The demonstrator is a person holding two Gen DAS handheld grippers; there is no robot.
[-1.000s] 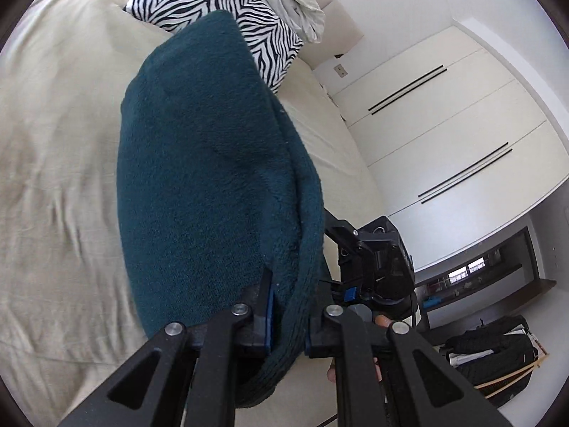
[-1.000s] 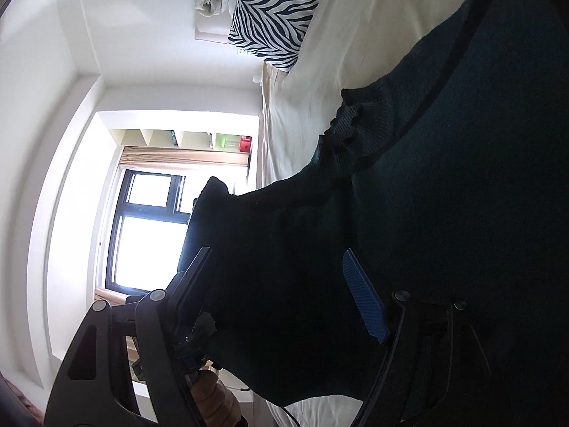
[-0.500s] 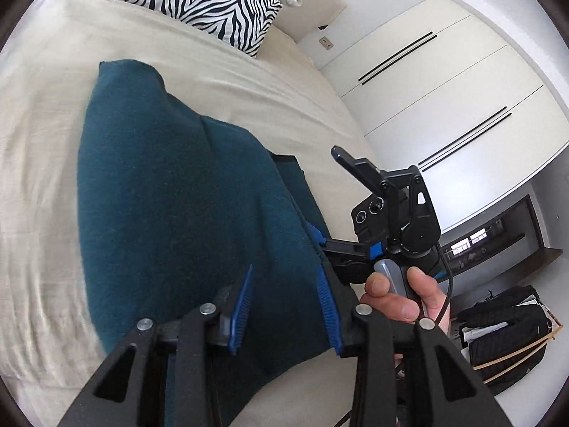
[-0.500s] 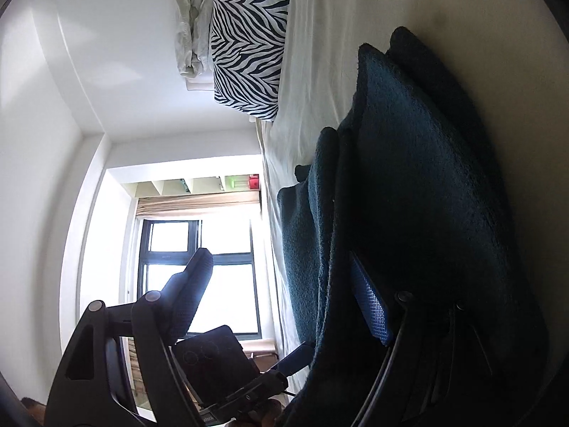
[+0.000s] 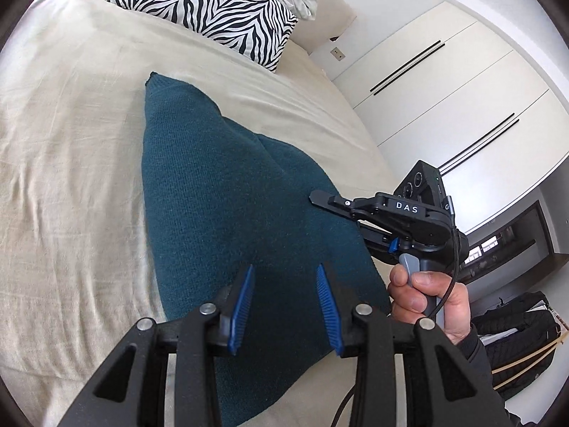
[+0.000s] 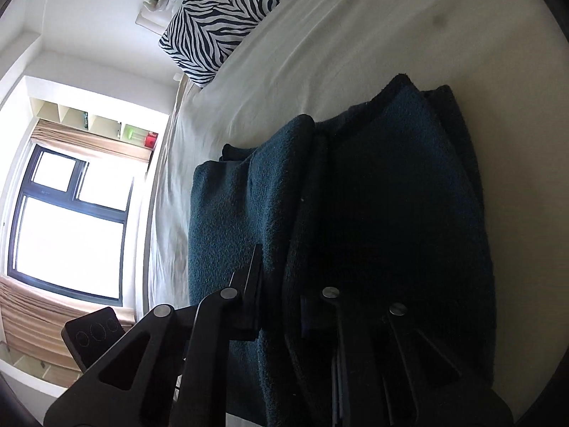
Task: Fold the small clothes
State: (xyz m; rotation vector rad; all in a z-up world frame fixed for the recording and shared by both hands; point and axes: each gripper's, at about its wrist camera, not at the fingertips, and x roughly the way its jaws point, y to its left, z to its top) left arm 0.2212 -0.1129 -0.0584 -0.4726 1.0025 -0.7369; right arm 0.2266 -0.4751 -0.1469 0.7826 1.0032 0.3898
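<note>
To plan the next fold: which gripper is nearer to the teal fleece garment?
Right. The right gripper, jaws just closed, pinches a fold of the teal fleece garment; the left gripper hovers open above it.

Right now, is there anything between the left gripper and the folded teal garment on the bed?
Nothing visible. The left gripper hangs open directly over the teal garment, with only air between its fingers and the cloth.

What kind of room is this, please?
Most likely a bedroom: a bed with a beige sheet, a zebra-striped pillow at its head, and white wardrobe doors beside it.
</note>
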